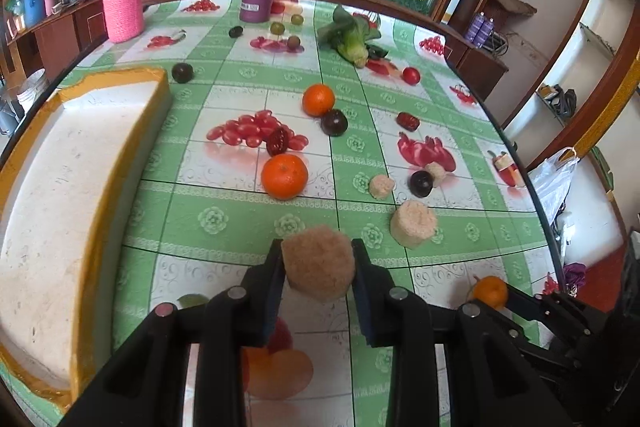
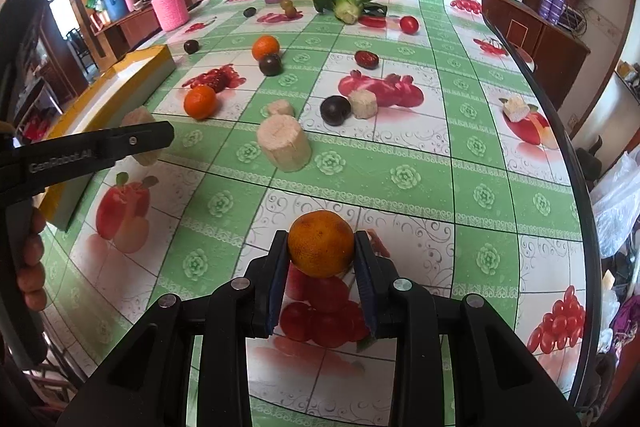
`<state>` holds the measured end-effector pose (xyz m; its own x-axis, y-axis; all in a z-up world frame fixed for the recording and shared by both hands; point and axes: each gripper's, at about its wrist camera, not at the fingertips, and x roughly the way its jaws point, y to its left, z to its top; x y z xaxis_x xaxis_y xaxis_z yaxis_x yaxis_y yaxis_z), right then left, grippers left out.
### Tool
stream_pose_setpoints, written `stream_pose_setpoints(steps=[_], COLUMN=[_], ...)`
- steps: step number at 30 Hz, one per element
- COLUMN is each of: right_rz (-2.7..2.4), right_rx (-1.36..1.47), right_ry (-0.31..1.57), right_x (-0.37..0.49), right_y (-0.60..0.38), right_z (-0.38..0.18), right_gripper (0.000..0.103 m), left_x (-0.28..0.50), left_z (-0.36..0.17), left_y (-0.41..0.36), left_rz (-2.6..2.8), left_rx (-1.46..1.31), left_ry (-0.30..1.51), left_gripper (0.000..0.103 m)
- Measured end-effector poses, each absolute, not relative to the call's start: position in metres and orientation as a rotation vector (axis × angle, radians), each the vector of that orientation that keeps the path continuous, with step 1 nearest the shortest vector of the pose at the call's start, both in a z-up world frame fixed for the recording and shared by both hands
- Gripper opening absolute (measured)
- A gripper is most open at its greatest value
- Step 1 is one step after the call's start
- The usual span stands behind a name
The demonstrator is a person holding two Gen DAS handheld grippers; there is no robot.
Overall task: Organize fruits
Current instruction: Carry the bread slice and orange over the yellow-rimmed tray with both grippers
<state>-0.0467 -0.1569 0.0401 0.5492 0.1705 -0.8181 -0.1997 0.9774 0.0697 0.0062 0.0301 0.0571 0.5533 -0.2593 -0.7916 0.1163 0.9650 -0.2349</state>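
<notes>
The left gripper (image 1: 318, 269) squeezes a pale, rough, cylindrical fruit chunk (image 1: 318, 267); the right gripper (image 2: 321, 247) clamps a small round orange tangerine (image 2: 321, 243). Both are lifted over the green checked tablecloth (image 2: 400, 155), probably for the white foam box with yellow tape (image 1: 60, 167) (just left).

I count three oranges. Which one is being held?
The dull, brown-speckled orange, clamped between the right gripper fingers. The two brighter oranges sit free on the table, farther off.
</notes>
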Motion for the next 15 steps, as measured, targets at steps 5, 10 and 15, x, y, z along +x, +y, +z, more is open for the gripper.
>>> stream_pose_setpoints(steps=[5, 10, 15], right_rz=[0.235, 0.275, 0.346], right_rx=[-0.028, -0.057, -0.098], right_ry=[0.949, 0.927, 0.910], right_x=[-0.044, -0.038, -0.027], right_y=[-0.145, -0.121, -0.086], right_z=[0.049, 0.061, 0.073], right_gripper=[0.031, 0.031, 0.031], left_x=[-0.006, -0.014, -0.021], left_z=[0.072, 0.079, 0.082], left_y=[0.048, 0.076, 0.110], left_rz=[-0.216, -0.180, -0.119], left_rx=[-0.181, -0.225, -0.264], left_ry=[0.923, 0.899, 0.876], left_gripper=[0.034, 0.034, 0.034])
